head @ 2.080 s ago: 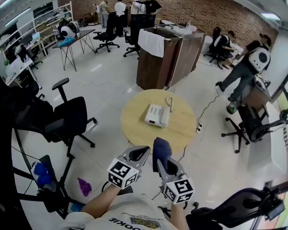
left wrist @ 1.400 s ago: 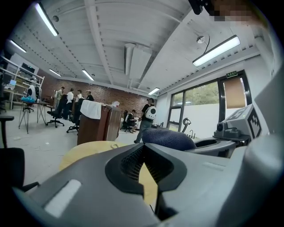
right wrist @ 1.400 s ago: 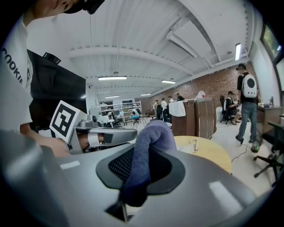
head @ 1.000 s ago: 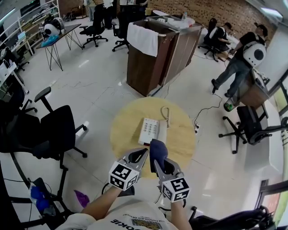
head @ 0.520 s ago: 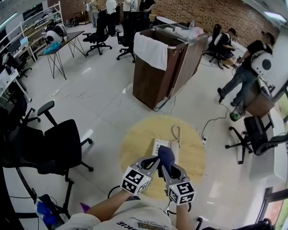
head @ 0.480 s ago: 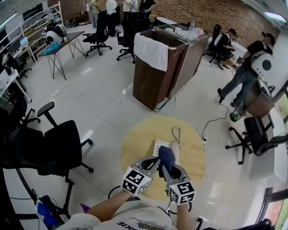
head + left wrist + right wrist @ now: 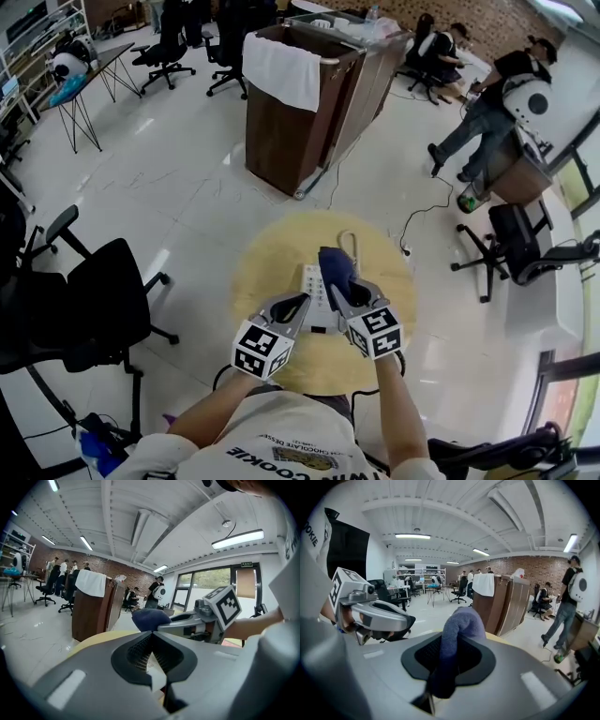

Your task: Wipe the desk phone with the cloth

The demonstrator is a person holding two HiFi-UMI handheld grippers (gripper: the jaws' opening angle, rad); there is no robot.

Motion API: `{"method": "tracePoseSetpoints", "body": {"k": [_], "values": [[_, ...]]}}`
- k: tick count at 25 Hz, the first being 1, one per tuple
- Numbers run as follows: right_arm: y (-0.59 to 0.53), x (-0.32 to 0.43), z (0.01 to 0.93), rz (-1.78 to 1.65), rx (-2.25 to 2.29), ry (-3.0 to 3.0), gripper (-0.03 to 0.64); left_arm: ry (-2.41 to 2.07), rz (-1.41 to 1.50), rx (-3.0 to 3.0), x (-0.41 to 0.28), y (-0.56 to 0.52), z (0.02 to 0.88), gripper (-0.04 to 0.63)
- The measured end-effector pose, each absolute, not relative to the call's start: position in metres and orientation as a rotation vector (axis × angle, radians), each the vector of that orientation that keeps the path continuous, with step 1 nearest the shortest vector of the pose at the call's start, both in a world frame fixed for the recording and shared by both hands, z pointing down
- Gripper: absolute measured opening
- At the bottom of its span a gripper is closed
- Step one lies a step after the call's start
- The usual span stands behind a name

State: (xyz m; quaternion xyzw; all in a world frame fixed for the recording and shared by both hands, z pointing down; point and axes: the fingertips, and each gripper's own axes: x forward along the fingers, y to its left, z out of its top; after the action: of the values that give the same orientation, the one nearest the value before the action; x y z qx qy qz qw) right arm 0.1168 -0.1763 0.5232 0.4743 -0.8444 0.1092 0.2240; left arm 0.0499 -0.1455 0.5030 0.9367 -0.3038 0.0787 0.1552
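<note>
Over a round wooden worktop [image 7: 267, 262] in an open office, a person brings two tools to a white desk phone [image 7: 313, 284] that lies near the worktop's middle. On the left, the left hand-held gripper [image 7: 300, 300] hovers at the phone's near left corner, its jaws brought together on nothing and bracing nothing. To its right, the right hand-held gripper [image 7: 343, 287] is clamped on a dark blue cloth [image 7: 335, 265]. The cloth stands up in a rounded fold beyond the jaw tips, over the phone's right side. Whether the cloth touches the phone cannot be told from above.

The likely trouble lies in that unheld phone. A firm wipe could push the set across the smooth wood toward the rim, since nothing pins it down. The cloth is pinched along a narrow strip, so drag on the keypad could pull it loose or bunch it. That would leave hard jaw tips to scrape the plastic or press keys. Farther right, a pale looped cord [image 7: 349, 242] lies just behind the phone, where a long stroke could snag it.
</note>
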Motion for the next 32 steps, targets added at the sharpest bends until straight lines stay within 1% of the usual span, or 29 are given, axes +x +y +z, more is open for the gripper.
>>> {"method": "tracePoseSetpoints", "body": {"k": [4,15,22,32], "values": [[-0.211,0.129,0.54,0.272,1.235,-2.257,0.067,-0.895,0.235,2.668,0.052,-0.149,0.509,-0.008],[-0.271,0.122,0.62,0.108,0.928,-1.984,0.067,-0.922,0.264,2.649,0.04,-0.141,0.52,-0.008],[-0.271,0.108,0.643,0.117,0.874,-1.973,0.067,-0.912,0.26,2.637,0.036,-0.143,0.527,-0.008],[-0.212,0.088,0.639,0.167,0.868,-2.053,0.067,-0.888,0.236,2.655,0.05,-0.145,0.526,-0.008]]}}
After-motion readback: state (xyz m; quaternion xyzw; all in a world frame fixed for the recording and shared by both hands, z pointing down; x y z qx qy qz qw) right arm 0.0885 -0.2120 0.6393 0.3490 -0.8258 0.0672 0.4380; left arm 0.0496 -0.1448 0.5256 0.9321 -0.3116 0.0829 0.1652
